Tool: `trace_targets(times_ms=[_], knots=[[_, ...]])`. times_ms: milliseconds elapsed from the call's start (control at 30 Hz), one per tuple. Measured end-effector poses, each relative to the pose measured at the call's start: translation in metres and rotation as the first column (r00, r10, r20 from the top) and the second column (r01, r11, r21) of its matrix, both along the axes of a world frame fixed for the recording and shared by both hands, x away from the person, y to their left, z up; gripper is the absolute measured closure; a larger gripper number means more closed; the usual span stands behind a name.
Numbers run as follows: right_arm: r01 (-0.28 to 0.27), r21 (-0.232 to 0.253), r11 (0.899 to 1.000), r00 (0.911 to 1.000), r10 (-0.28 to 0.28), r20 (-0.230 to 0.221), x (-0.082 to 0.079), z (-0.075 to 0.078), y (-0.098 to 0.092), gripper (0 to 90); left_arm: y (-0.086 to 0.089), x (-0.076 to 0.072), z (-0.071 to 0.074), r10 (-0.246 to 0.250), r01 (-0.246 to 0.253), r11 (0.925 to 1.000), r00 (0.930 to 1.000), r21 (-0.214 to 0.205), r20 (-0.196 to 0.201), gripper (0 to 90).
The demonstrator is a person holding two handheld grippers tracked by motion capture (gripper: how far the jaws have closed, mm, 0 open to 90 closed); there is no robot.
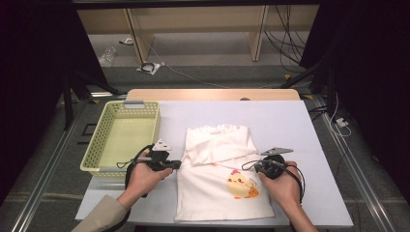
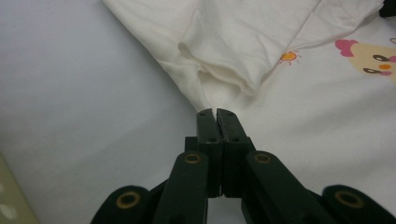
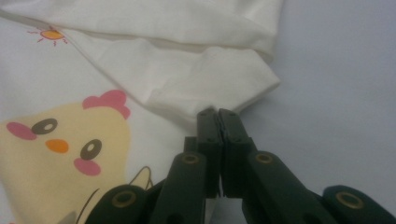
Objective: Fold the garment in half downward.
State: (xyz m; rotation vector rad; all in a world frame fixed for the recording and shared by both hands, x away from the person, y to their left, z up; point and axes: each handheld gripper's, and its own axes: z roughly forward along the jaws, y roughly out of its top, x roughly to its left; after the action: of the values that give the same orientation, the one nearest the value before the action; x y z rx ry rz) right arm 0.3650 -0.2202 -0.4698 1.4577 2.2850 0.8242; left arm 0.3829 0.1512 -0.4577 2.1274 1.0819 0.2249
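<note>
A white shirt [image 1: 217,198] with a yellow chick print [image 1: 240,185] lies flat on the white table [image 1: 290,125], its top part folded down over the body. My left gripper [image 1: 176,165] sits at the shirt's left edge. Its jaws [image 2: 215,112] are shut, and a fold of the shirt [image 2: 233,51] narrows to a point between their tips. At the shirt's right edge, beside the chick, my right gripper [image 1: 256,166] is also shut [image 3: 217,112], with a folded corner of the shirt [image 3: 187,79] caught at its tips. The chick print [image 3: 60,140] lies just left of those jaws.
A pale green plastic basket [image 1: 145,104] stands empty at the table's left, close behind my left hand. Bare table surface lies right of the shirt and behind it. Beyond the table's far edge there is a floor with cables and wooden furniture legs.
</note>
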Motion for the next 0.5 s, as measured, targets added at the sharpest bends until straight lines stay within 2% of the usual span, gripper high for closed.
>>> trace_targets(times_ms=[500], knots=[[-0.033,0.001,0.999,0.9994,0.033,-0.009,0.002,-0.001,0.012,88.7,0.012,-0.004,0.000,0.013,-0.013,0.9999,0.9999,0.005,-0.003,88.7]])
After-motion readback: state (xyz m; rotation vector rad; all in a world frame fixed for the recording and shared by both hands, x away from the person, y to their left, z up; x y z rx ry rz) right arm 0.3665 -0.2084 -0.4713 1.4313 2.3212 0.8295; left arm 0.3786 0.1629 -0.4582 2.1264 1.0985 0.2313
